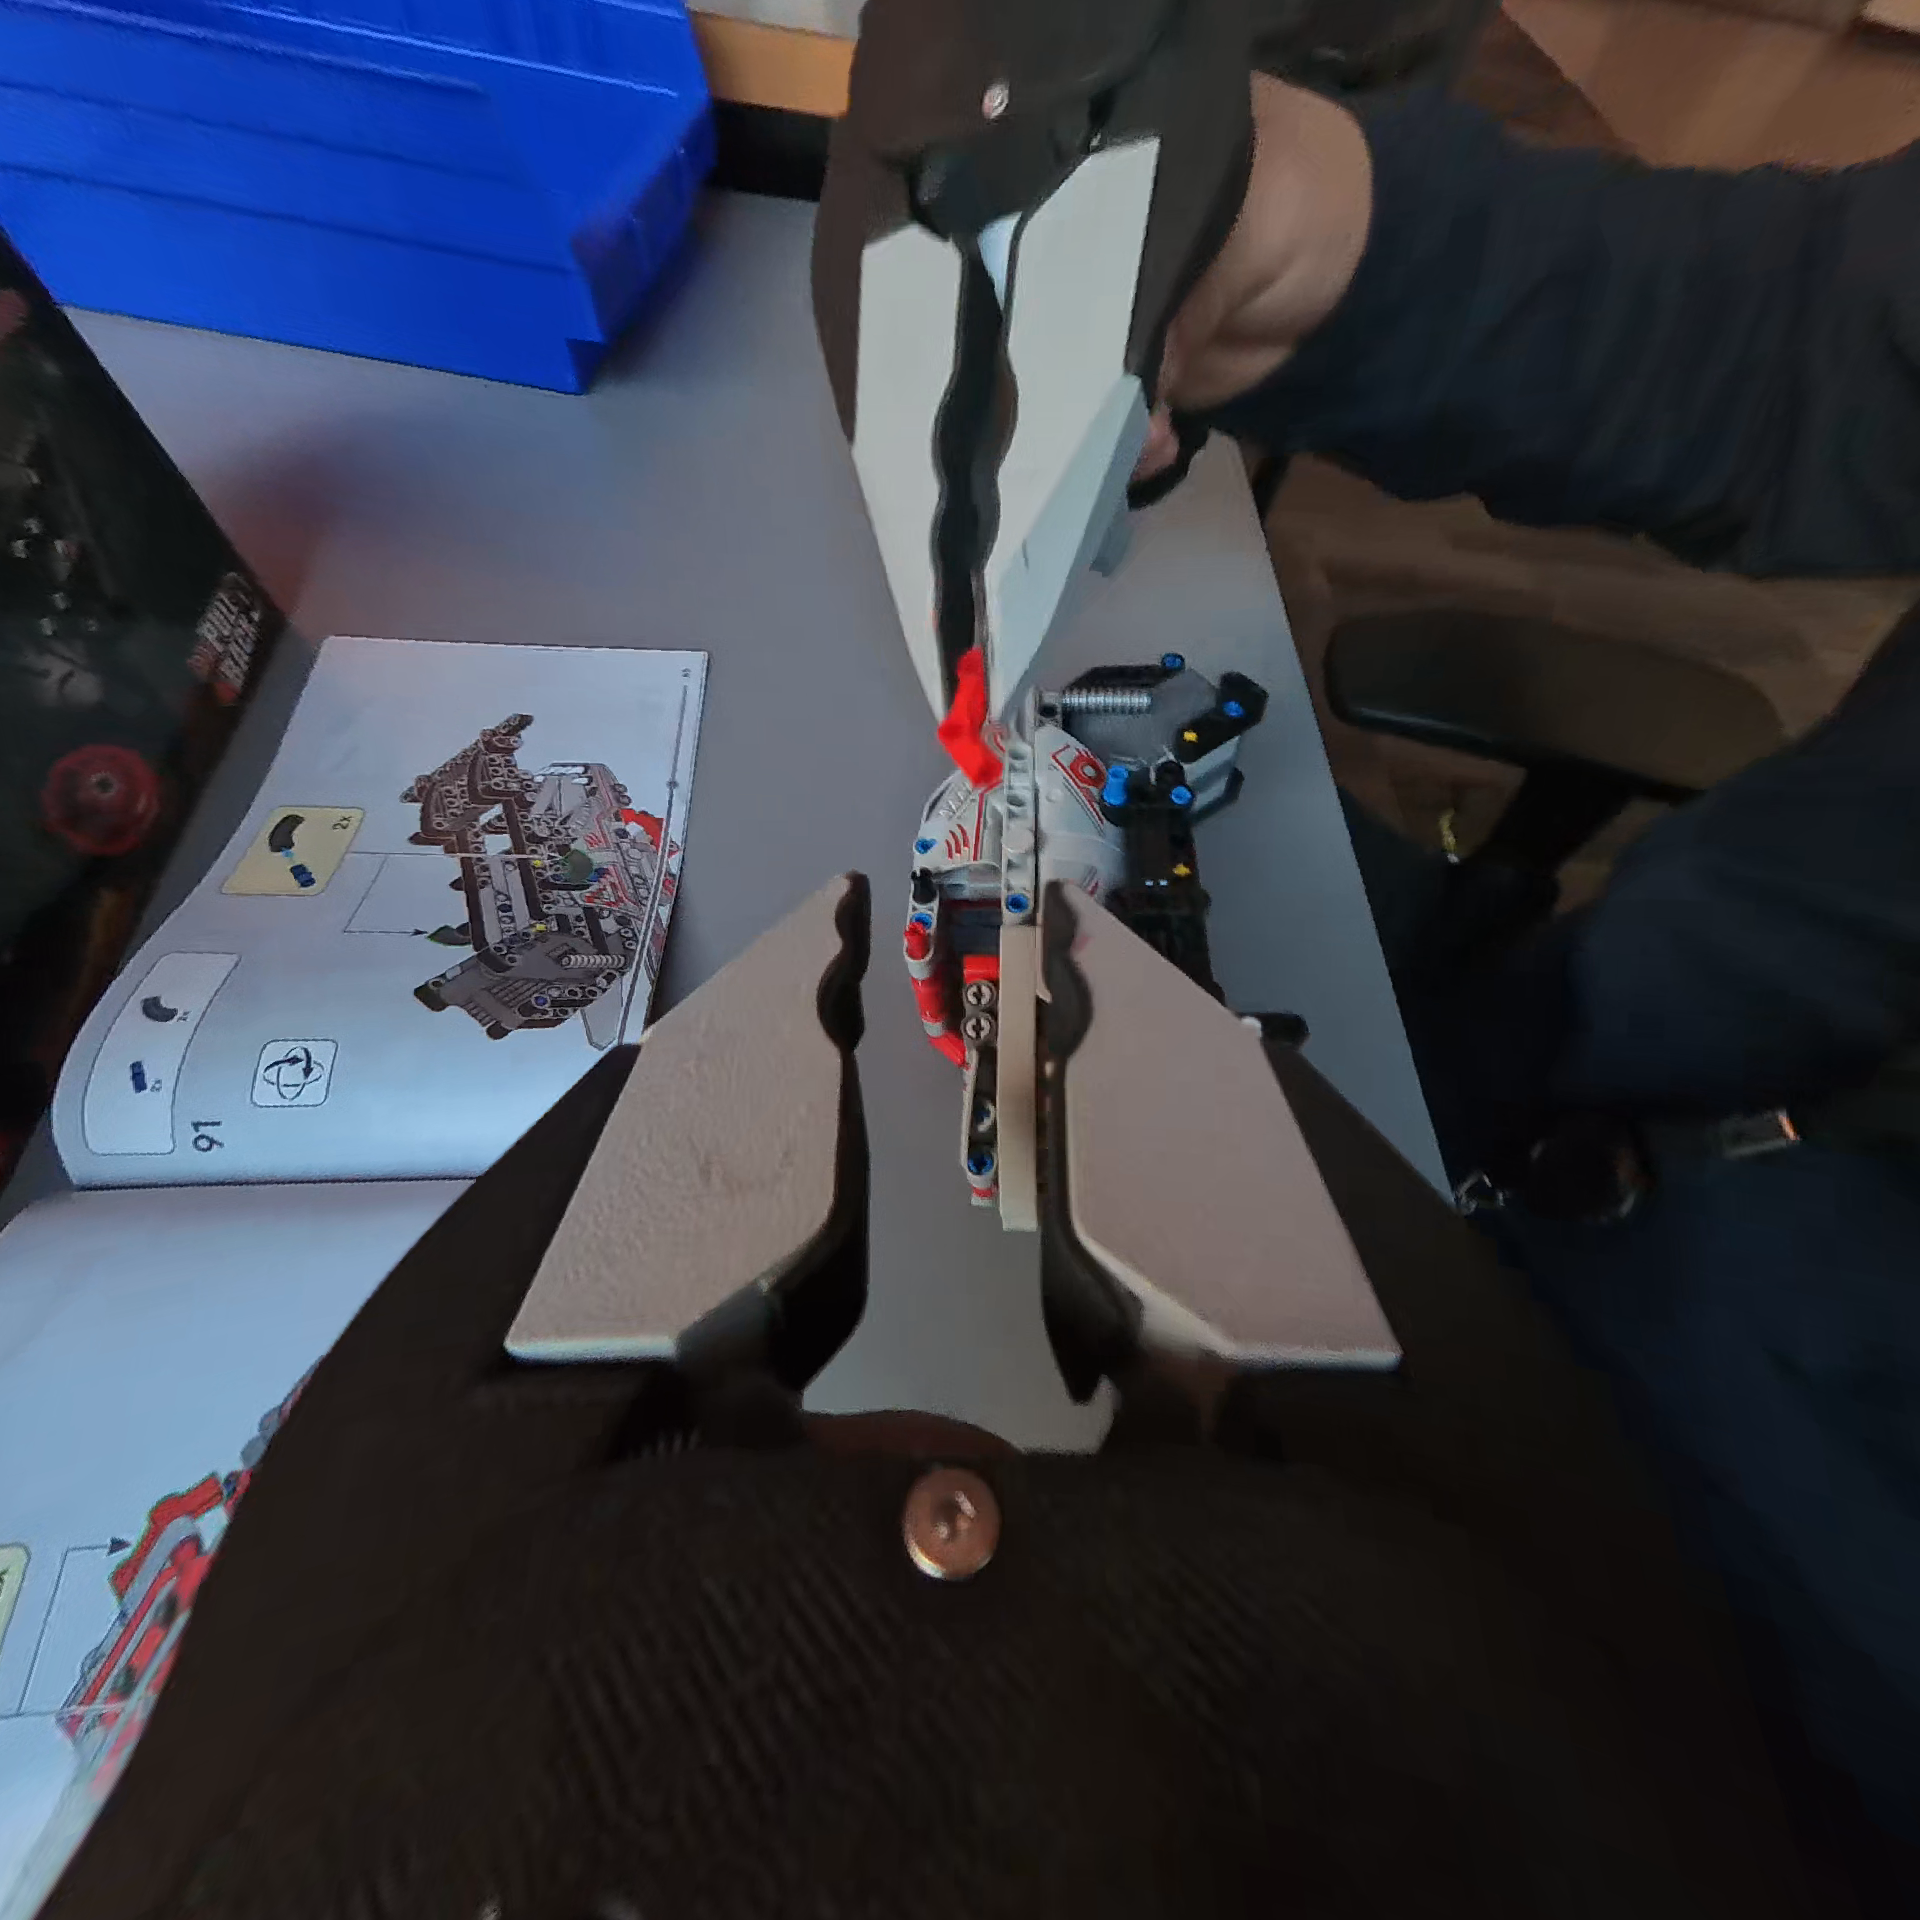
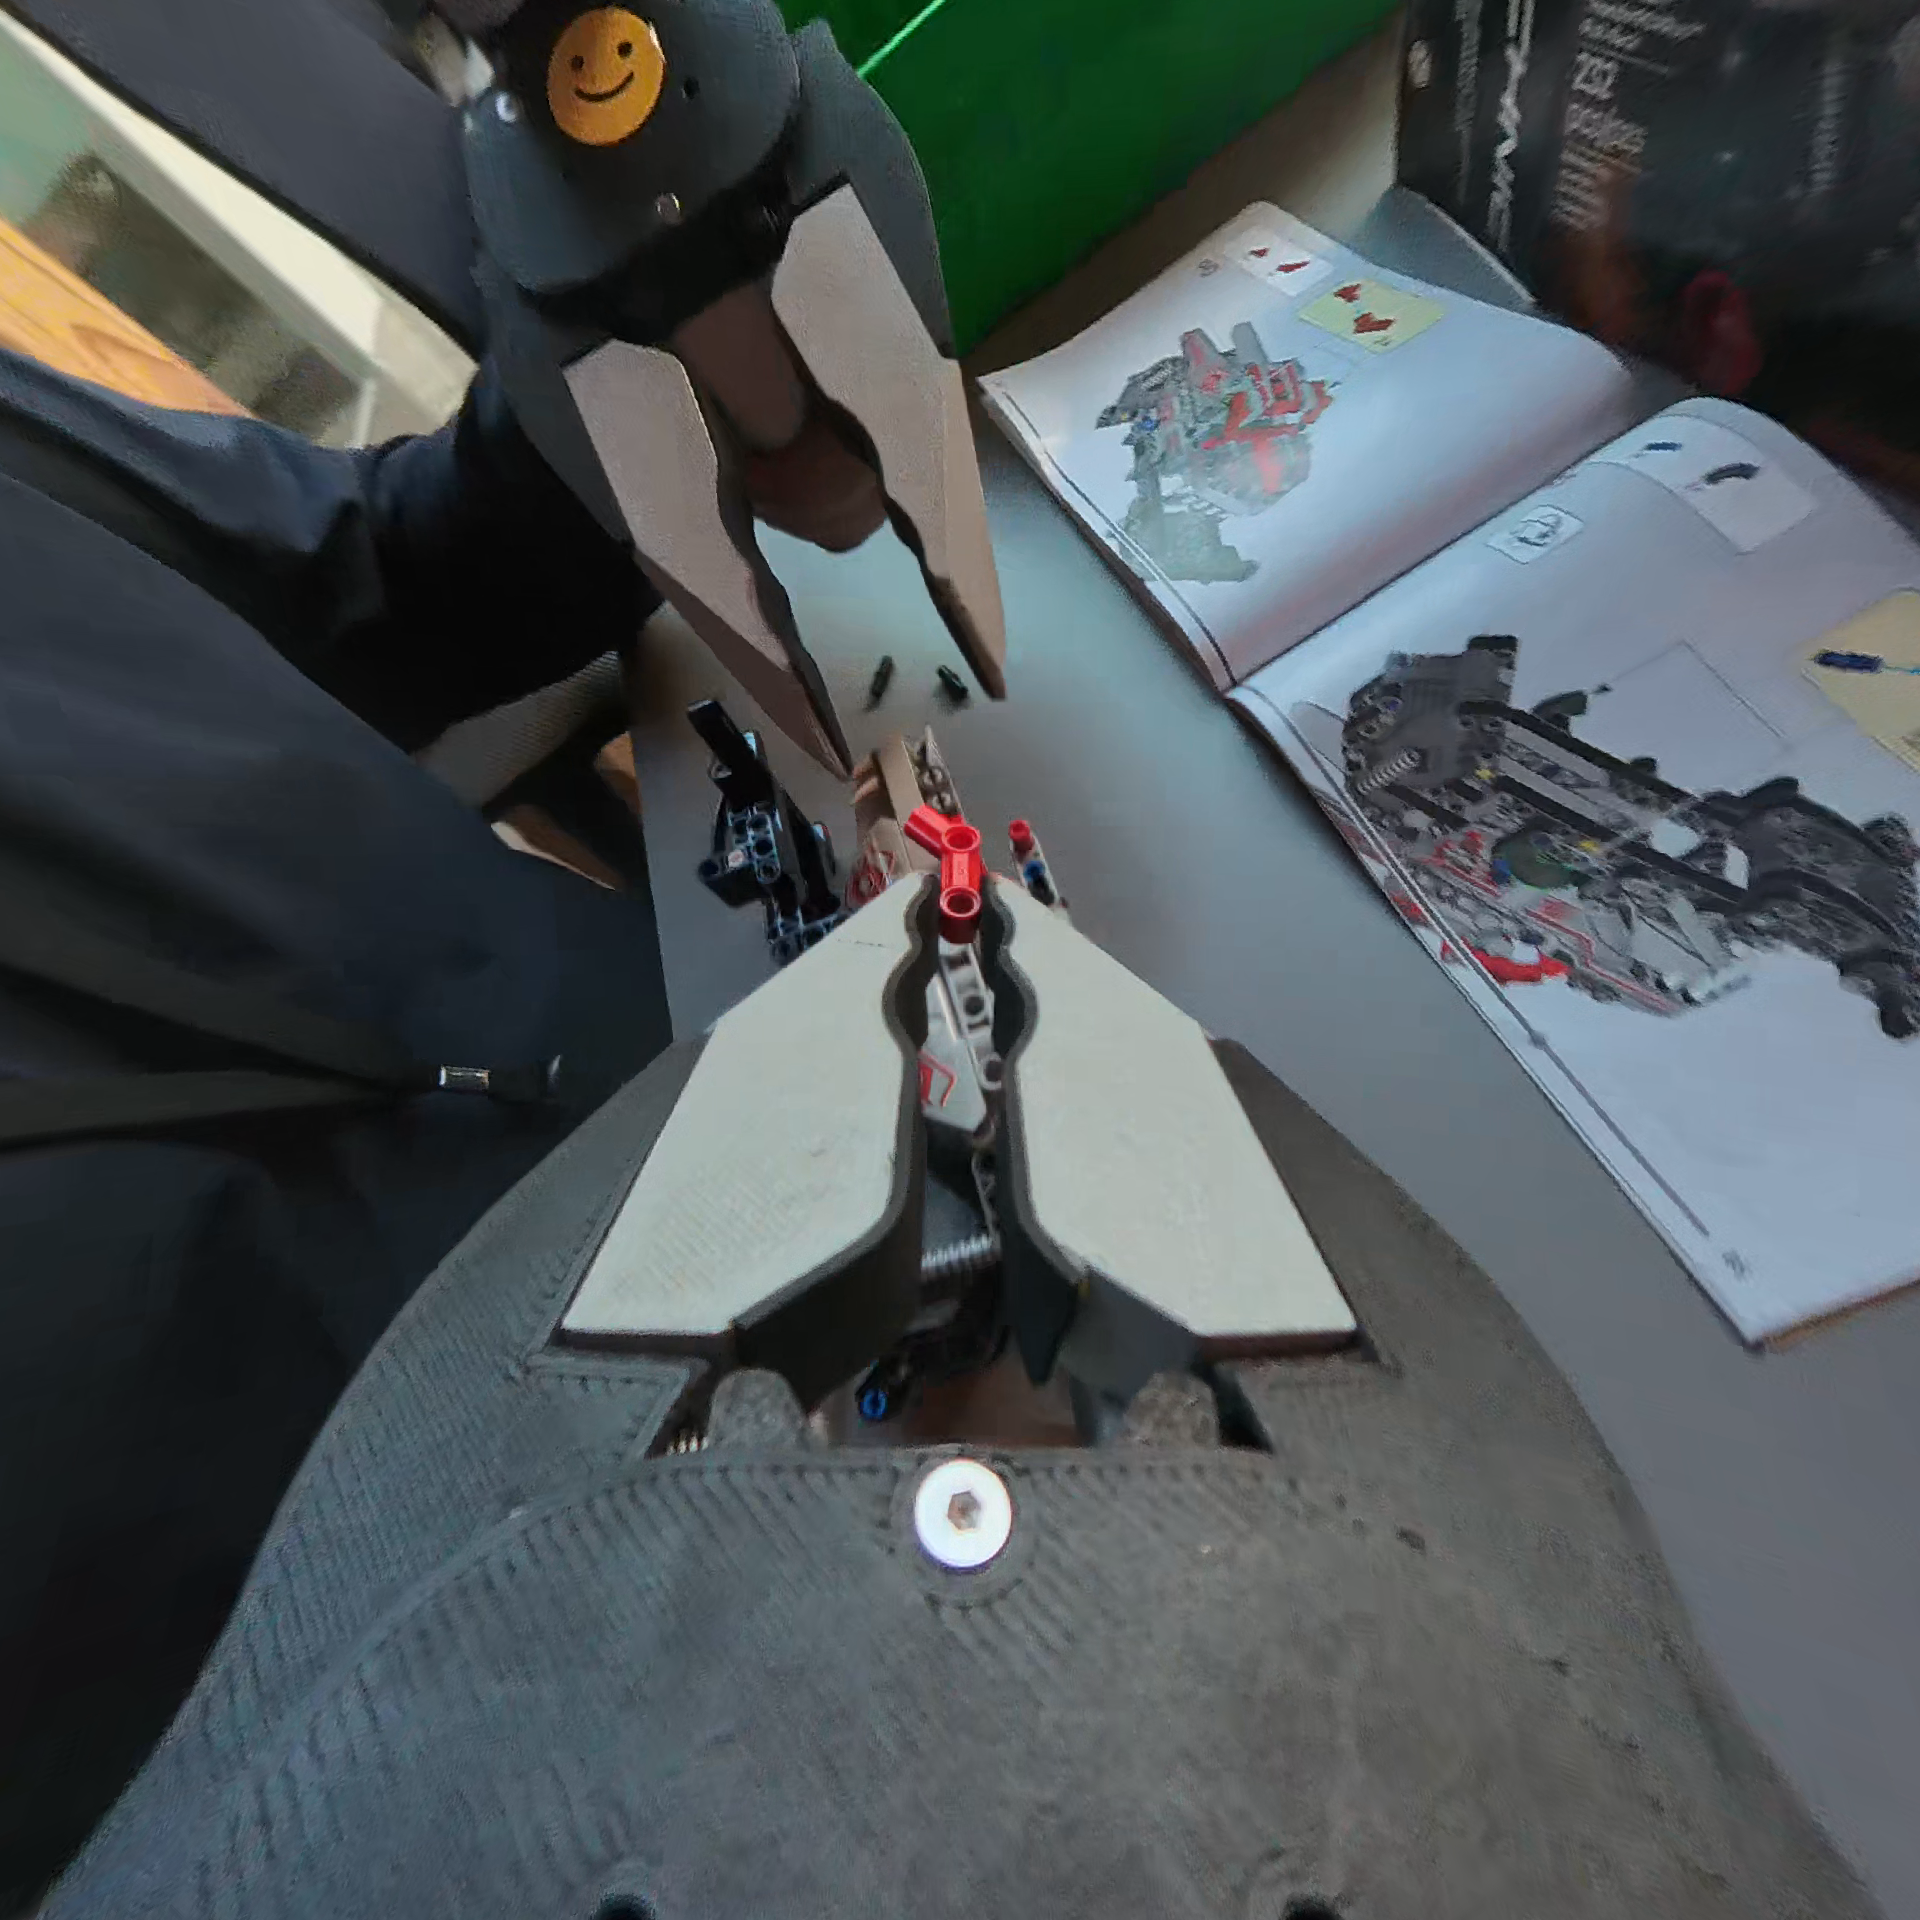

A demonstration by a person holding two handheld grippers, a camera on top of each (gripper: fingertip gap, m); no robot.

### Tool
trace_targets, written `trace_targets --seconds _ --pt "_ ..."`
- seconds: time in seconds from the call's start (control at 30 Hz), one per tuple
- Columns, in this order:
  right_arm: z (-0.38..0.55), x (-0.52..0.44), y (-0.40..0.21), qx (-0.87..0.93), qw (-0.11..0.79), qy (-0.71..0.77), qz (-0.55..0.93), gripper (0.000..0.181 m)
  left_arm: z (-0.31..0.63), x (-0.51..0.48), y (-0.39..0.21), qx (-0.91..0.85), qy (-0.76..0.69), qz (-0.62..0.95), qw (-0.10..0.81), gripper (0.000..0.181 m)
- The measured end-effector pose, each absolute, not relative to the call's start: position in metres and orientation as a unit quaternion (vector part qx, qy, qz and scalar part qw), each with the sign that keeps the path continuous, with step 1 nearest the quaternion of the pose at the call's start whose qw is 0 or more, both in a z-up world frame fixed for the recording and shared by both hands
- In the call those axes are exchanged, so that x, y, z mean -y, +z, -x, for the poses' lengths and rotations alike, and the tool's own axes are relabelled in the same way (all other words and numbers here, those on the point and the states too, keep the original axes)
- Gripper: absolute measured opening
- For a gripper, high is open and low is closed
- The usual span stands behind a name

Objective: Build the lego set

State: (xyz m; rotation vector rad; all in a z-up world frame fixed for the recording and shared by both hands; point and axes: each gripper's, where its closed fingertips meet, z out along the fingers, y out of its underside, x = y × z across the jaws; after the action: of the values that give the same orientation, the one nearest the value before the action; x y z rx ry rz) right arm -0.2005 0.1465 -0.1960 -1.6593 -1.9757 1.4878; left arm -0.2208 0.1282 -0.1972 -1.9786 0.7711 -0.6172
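Note:
The part-built lego model [image 1: 1039, 821], grey, red and black with blue pins, lies on the grey table [image 1: 623, 499] near its right edge. My left gripper [image 1: 958, 899] is open; its right finger [image 1: 1174, 1122] lies against a tan beam of the model. My right gripper [image 1: 975, 665] comes down from above, shut on a small red connector piece [image 1: 966, 717] held at the model's top. In the right wrist view the red connector [image 2: 961, 868] sticks out of my shut right gripper [image 2: 958, 891], above the model [image 2: 774, 847]. The open left gripper [image 2: 920, 727] touches the model with one fingertip [image 2: 844, 764].
An open instruction booklet [image 1: 416, 904] lies left of the model; it also shows in the right wrist view [image 2: 1558, 831]. A blue bin [image 1: 343, 177], a green bin [image 2: 1091, 135] and the dark set box [image 1: 94, 675] stand behind. Two small black pins [image 2: 883, 681] lie loose. The person sits at the table edge [image 1: 1340, 831]. Both grippers' tips are close together, under 4 cm apart.

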Motion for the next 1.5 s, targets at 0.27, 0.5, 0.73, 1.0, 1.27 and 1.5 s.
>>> trace_targets --seconds 0.27,0.5,0.73,1.0,1.27,1.5 --pt "0.225 -0.141 -0.201 0.688 0.093 0.501 0.517 0.004 0.218 -0.142 -0.201 -0.293 -0.211 0.806 0.469 0.015" --pt "0.226 -0.142 -0.213 0.719 0.110 0.457 0.512 0.008 0.225 -0.146 -0.215 -0.291 -0.177 0.819 0.461 0.005" --pt "0.229 -0.145 -0.215 0.757 0.159 0.386 0.502 0.007 0.231 -0.147 -0.215 -0.258 -0.181 0.839 0.444 0.004" --pt "0.228 -0.144 -0.227 0.761 0.115 0.383 0.512 0.004 0.227 -0.145 -0.211 -0.249 -0.160 0.843 0.449 0.007" --pt "0.224 -0.151 -0.225 0.770 0.121 0.369 0.506 0.005 0.224 -0.138 -0.203 -0.238 -0.188 0.835 0.458 0.013" --pt "0.219 -0.155 -0.220 0.778 0.009 0.356 0.518 0.004 0.241 -0.146 -0.199 -0.240 -0.173 0.832 0.469 0.023"
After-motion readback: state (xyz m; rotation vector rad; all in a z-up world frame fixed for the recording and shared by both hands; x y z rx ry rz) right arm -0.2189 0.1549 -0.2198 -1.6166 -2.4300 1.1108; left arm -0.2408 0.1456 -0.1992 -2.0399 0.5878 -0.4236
